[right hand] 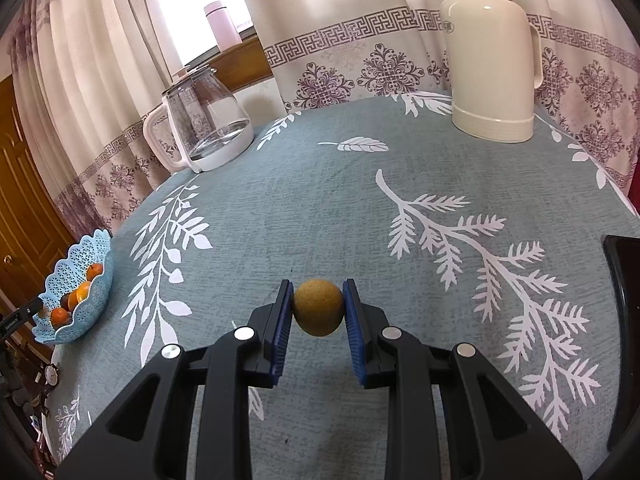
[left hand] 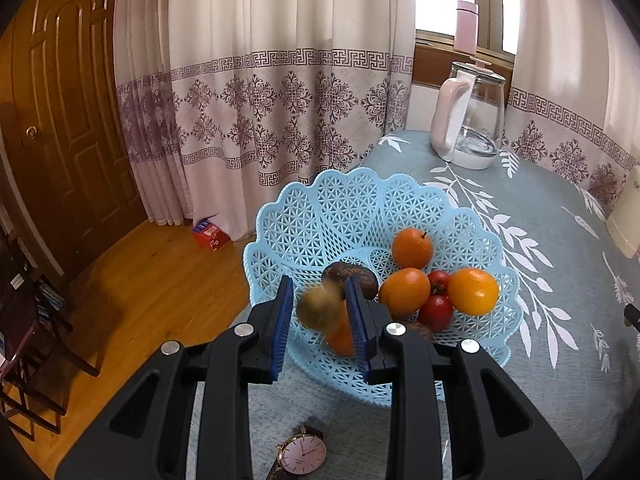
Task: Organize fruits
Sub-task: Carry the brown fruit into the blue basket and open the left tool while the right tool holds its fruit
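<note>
A light blue lattice basket [left hand: 348, 200] stands at the table's left edge, holding three oranges [left hand: 412, 248], two red tomatoes [left hand: 435, 312] and a dark brown fruit [left hand: 352, 276]. My left gripper [left hand: 319, 284] hangs open over the basket's near side. A blurred brownish-green fruit [left hand: 318, 308] sits loose between its blue pads, above another orange [left hand: 342, 338]. In the right wrist view my right gripper [right hand: 316, 284] is shut on a round brownish-yellow fruit [right hand: 318, 307], just above the tablecloth. From there the basket [right hand: 92, 248] is far to the left.
A glass kettle [left hand: 468, 120] [right hand: 204, 120] with a pink handle stands at the back of the table, a cream thermos [right hand: 492, 68] at the back right. A wristwatch [left hand: 302, 454] lies near the front edge. A dark object [right hand: 624, 320] sits at the right.
</note>
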`<state>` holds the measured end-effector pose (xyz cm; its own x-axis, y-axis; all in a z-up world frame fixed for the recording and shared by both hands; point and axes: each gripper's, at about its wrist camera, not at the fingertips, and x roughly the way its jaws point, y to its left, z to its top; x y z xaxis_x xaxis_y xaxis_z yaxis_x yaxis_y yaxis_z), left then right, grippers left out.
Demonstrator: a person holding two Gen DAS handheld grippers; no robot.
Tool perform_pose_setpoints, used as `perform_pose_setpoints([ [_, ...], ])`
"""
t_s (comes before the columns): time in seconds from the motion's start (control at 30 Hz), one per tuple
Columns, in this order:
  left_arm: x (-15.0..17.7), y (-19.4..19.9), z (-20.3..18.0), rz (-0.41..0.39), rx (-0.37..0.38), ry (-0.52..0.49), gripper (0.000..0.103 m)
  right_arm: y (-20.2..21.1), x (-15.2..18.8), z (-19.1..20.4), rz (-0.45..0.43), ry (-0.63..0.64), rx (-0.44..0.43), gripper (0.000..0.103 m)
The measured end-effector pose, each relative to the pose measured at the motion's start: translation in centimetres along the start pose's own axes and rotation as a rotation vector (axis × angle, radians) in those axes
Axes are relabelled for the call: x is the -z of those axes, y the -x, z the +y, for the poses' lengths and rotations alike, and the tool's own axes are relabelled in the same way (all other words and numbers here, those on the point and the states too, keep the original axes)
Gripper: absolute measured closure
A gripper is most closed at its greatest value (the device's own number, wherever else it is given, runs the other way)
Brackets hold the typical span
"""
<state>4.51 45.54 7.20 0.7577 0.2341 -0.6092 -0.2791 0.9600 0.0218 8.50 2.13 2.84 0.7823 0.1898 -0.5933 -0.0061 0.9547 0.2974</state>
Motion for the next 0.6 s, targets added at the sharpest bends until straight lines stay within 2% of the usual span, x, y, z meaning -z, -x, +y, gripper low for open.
perform_pose_setpoints([
  [0.1,0.0,0.4,0.4,-0.015,0.002,0.008,0.067,0.0,0.0,0.1,0.001,0.002,0.004,0.077],
  [0.4,-0.3,1.9,2.5,-0.056,0.008,0.050,0.067,-0.1,0.0,0.2,0.003,0.006,0.023,0.077],
  [0.53,0.0,2.4,3.2,-0.069,0.005,0.053,0.056,0.0,0.1,1.1,0.008,0.032,0.033,0.077],
  [0.6,0.2,2.7,3.4,-0.076,-0.008,0.048,0.056,0.2,0.4,2.3,0.015,0.050,0.015,0.077],
])
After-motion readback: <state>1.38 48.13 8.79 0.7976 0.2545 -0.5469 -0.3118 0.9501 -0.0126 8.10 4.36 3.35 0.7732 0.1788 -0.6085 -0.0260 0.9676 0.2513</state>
